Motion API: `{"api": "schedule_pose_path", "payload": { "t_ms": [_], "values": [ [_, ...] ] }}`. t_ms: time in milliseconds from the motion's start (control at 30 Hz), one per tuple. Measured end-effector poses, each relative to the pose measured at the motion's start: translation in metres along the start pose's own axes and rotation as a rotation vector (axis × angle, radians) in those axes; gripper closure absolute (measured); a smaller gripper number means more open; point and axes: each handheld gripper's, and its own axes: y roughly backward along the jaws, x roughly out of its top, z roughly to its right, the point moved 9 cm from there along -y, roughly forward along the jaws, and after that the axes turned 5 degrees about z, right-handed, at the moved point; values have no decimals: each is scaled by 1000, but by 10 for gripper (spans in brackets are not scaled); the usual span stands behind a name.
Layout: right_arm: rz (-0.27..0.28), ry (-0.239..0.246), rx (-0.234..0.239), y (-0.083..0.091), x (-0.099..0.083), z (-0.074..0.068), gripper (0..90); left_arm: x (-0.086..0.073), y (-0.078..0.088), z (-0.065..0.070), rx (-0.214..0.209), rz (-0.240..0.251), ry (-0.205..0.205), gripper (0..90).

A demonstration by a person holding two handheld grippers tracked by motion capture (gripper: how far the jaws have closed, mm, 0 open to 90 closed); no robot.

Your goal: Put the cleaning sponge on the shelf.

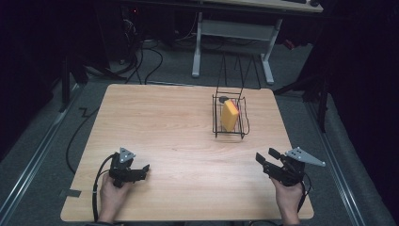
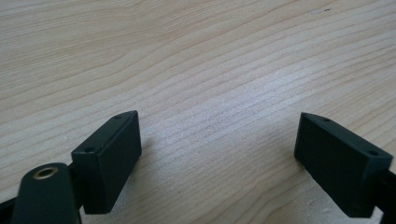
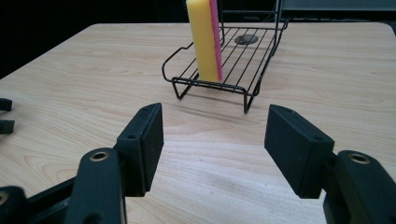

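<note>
- The sponge (image 1: 229, 115), yellow with a pink face, stood on edge in the black wire rack (image 1: 216, 123) at the upper right of centre in the high view; a small dark disc (image 3: 246, 39) lay behind it on the rack's floor.
- The right gripper (image 1: 266, 157) sat at the lower right of that view, jaws parted wide with nothing between them, aimed up-left toward the rack.
- In the right gripper view the sponge (image 3: 204, 39) rose at upper centre, slightly left of the gap between the jaws, well apart from them, its long axis upright and its thin edge facing the camera.
- The left gripper (image 1: 144, 171) lay at the lower left, jaws likewise wide and empty over bare table (image 2: 196, 65).
- Judged nearer to the sponge: the right gripper, though not by much.
</note>
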Motion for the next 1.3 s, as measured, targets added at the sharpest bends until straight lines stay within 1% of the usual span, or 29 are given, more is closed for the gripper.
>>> {"api": "schedule_pose_path", "payload": {
  "t_ms": [233, 300, 500, 633, 867, 1000, 1067, 1200, 1300],
  "values": [
    [-11, -11, 4, -8, -11, 0, 384, 0, 0, 0, 0, 0, 0, 153],
    [-16, -23, 5, -12, -13, 0, 385, 0, 0, 0, 1, 1, 0, 153],
    [-45, -6, -1, -27, -24, -3, 389, 0, 0, 0, 0, 0, 2, 153],
    [-54, -13, 3, -35, -30, -5, 391, 0, 0, 0, 0, 0, 2, 153],
    [-97, 1, -1, -49, -39, -6, 391, 0, 0, 0, 0, 0, 2, 153],
    [-104, 24, -14, -56, -42, -5, 373, 0, 0, 0, 0, 0, -1, 153],
    [-113, 39, -31, -60, -45, -3, 367, 0, 0, 0, 0, 0, 0, 153],
    [-145, 58, -56, -66, -50, 0, 368, 0, 0, 0, 0, 0, -1, 153],
    [-172, 62, -74, -69, -54, 3, 372, 0, 0, 0, 0, 0, 0, 153]
  ]
}}
